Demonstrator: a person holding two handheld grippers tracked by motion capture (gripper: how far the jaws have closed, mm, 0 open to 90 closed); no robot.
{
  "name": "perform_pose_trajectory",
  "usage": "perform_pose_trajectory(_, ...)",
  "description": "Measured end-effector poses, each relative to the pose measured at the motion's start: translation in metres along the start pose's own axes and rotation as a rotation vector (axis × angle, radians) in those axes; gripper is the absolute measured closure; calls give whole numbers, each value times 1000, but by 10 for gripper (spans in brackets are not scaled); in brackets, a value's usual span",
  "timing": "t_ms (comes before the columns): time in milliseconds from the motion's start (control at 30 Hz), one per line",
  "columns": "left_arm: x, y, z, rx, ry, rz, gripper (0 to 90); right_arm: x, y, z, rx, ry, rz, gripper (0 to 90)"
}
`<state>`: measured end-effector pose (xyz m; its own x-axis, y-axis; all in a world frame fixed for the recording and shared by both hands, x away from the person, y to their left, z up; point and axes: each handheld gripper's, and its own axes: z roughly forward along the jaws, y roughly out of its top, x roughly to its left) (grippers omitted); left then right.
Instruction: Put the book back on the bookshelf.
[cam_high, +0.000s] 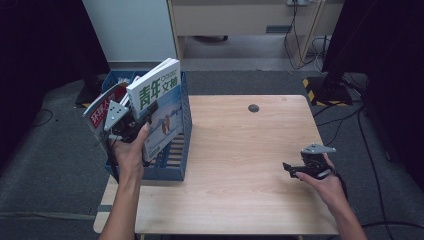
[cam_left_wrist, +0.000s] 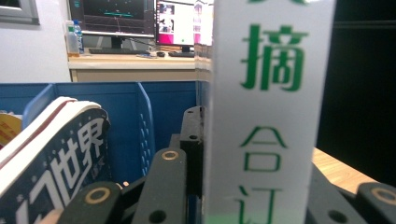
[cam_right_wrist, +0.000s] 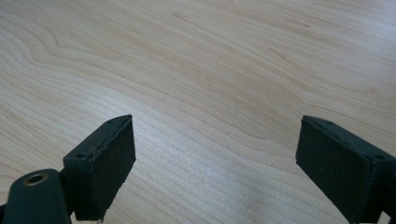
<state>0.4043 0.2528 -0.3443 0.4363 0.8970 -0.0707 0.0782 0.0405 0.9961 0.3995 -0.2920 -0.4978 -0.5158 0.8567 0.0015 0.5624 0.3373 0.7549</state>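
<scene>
A pale wooden table (cam_high: 240, 165) with a small dark round hole (cam_high: 253, 108) near its far edge is standing on grey carpet, black curtains hanging at both sides and cables trailing across the floor. A blue plastic slotted file crate (cam_high: 176, 160) is sitting at the table's left edge, holding a red-and-white magazine (cam_high: 100, 111) leaning in its left compartment. The left gripper (cam_high: 142, 120) is clamping a thick white bound volume with green Chinese lettering (cam_high: 157, 102), tilted above the crate's right side. The right gripper (cam_high: 290, 170) is resting released over bare wood, well apart from the crate.
</scene>
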Motion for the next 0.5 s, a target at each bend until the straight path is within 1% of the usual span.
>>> perform_pose_trajectory(100, -1, -2, 2, 3, 5, -4, 738, -1, 0, 0, 4, 3, -1, 122)
perform_pose_trajectory(300, -1, -7, 5, -2, 1, -30, 737, -2, -1, 0, 5, -2, 3, 122)
perform_pose_trajectory(500, -4, -9, 7, -10, 2, -30, 737, -2, -1, 0, 3, 0, 1, 122)
